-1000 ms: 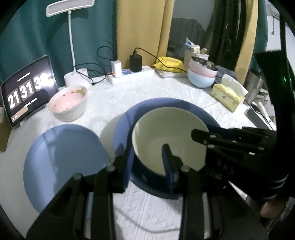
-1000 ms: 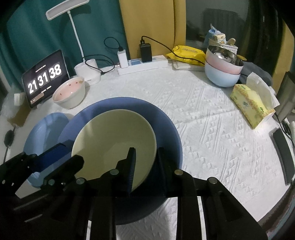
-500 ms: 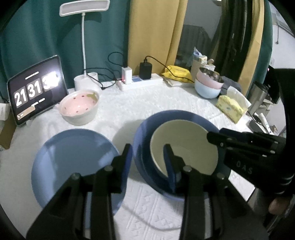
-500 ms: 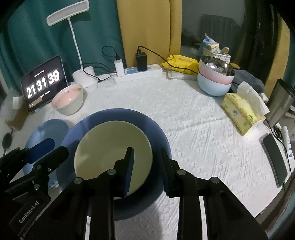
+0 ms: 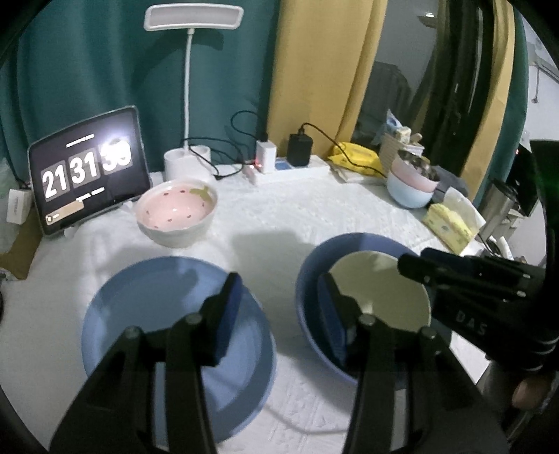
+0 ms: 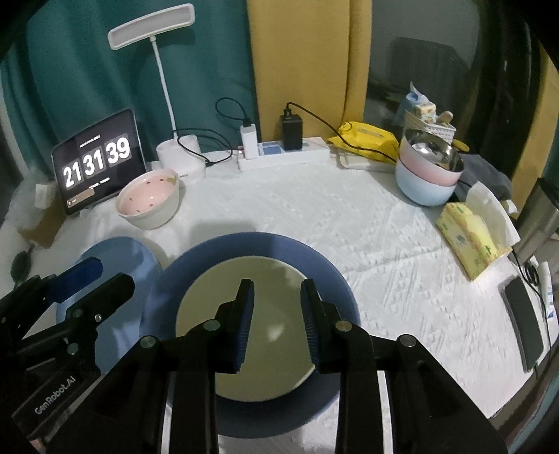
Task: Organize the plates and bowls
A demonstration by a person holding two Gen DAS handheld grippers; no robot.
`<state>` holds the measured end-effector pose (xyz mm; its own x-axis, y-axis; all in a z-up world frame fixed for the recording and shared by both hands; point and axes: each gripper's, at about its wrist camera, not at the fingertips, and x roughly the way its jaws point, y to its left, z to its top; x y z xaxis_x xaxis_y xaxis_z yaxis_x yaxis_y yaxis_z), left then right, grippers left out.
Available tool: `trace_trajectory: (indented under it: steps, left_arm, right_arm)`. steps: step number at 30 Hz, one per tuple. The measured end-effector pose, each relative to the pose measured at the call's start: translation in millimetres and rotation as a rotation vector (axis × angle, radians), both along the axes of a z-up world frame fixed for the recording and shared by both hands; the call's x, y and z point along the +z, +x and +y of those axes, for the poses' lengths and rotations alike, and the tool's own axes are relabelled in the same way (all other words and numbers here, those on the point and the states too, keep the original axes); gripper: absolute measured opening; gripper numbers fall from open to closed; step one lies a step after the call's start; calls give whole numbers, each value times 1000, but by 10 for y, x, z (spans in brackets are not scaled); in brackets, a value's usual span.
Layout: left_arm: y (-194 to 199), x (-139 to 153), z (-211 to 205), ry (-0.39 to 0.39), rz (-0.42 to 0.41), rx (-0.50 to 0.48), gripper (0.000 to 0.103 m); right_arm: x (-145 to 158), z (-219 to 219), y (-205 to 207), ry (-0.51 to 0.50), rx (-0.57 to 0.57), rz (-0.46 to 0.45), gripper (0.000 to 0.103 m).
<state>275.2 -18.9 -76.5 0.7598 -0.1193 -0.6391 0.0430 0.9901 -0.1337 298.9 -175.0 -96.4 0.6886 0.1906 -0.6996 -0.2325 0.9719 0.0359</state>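
Note:
A cream bowl sits inside a dark blue dish on the white tablecloth; both show in the left wrist view, bowl and dish. A light blue plate lies to their left, also in the right wrist view. A pink strawberry bowl stands behind it, also in the right wrist view. My left gripper is open and empty above the gap between plate and dish. My right gripper is open and empty above the cream bowl.
A tablet clock, desk lamp and power strip line the back. Stacked pink and blue bowls, a tissue pack and a phone sit at the right.
Both grippers have opened, pulled back and risen from the cream bowl and dish. The left gripper has shifted left, toward the light blue plate.

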Motion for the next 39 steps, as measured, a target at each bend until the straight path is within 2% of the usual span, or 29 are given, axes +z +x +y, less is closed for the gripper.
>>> trace_trajectory:
  steps: [16,39]
  left_arm:
    - [119,47,416,-16,-16,50,47]
    - [333,17,947,-18,-17,112,47]
  right_arm:
    - [140,428,182,-33,61,-16,30]
    - [139,979,488,-59,124,0,30]
